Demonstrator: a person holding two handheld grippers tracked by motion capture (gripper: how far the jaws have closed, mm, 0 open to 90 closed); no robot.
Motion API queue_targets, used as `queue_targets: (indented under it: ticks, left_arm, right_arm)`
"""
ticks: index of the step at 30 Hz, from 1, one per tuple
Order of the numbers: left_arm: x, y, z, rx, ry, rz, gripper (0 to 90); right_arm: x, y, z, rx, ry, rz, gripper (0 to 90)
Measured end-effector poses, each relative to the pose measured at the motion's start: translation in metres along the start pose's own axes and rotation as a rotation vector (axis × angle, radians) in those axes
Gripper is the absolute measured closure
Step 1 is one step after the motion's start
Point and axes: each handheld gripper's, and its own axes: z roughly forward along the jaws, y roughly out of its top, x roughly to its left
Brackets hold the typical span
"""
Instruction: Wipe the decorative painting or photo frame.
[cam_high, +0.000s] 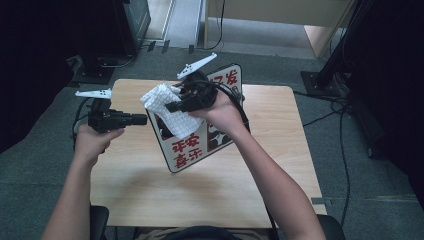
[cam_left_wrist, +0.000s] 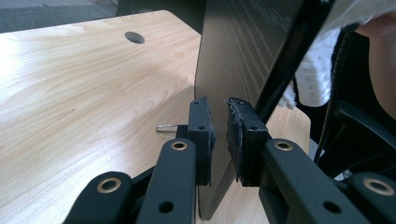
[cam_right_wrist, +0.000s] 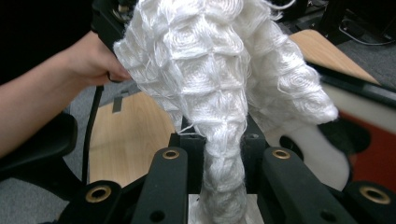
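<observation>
While the person's left hand (cam_high: 95, 137) sits at the left of the high view, its left claw (cam_high: 142, 119) points rightward at the left edge of the sign board (cam_high: 200, 145), which stands tilted near the middle of the frame on the wooden table (cam_high: 135, 185). In the left gripper view that left claw (cam_left_wrist: 218, 135) is clamped on the board's thin dark edge (cam_left_wrist: 233, 60), one pad on either face, with the board rising up through the centre of the frame and a small metal clip (cam_left_wrist: 166, 128) lying on the table just left of the pads. Further right in the high view, the right claw (cam_high: 172, 106) is held over the board's upper part with a white waffle-weave cloth (cam_high: 167, 112) hanging from it against the red-lettered face. In the right gripper view the right claw (cam_right_wrist: 223, 140) is pinched on that cloth (cam_right_wrist: 210, 70), which bunches upward through the middle of the frame; the board's red and white face (cam_right_wrist: 373, 140) shows at the right edge.
</observation>
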Motion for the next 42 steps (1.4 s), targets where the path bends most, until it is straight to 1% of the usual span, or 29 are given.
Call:
queue_targets:
  ticks: [3, 7, 12, 13, 14, 17, 31, 36, 42]
  left_arm:
    - [0.002, 0.002, 0.003, -0.007, -0.006, 0.002, 79.8]
    - [0.004, 0.004, 0.008, -0.003, -0.012, -0.003, 79.5]
    - [0.001, 0.006, 0.014, 0.001, -0.029, 0.015, 79.2]
    - [0.001, 0.006, 0.014, 0.007, -0.031, 0.021, 78.9]
    - [0.001, 0.005, 0.015, 0.012, -0.028, 0.029, 78.6]
    - [0.0, 0.005, 0.015, 0.007, -0.032, 0.032, 78.7]
    - [0.0, 0.005, 0.014, 0.007, -0.042, 0.023, 78.9]
    - [0.0, 0.004, 0.014, 0.006, -0.042, 0.023, 78.7]
    - [0.0, 0.004, 0.014, 0.006, -0.04, 0.025, 78.4]
  right_arm:
    - [-0.001, 0.004, 0.0, 0.0, -0.006, 0.001, 78.0]
    - [-0.001, 0.009, 0.002, 0.004, -0.005, 0.007, 77.9]
    - [0.0, 0.012, 0.006, 0.003, 0.0, 0.006, 77.8]
    - [0.001, 0.012, 0.007, 0.009, 0.0, 0.01, 77.8]
    - [0.0, 0.011, 0.009, 0.009, -0.001, 0.003, 77.7]
    - [0.0, 0.01, 0.011, 0.014, -0.003, 0.007, 77.6]
    - [0.0, 0.002, 0.018, 0.028, 0.009, 0.006, 77.2]
    - [0.0, -0.002, 0.021, 0.04, 0.01, 0.005, 77.2]
    - [0.0, -0.006, 0.023, 0.043, 0.014, 0.008, 77.2]
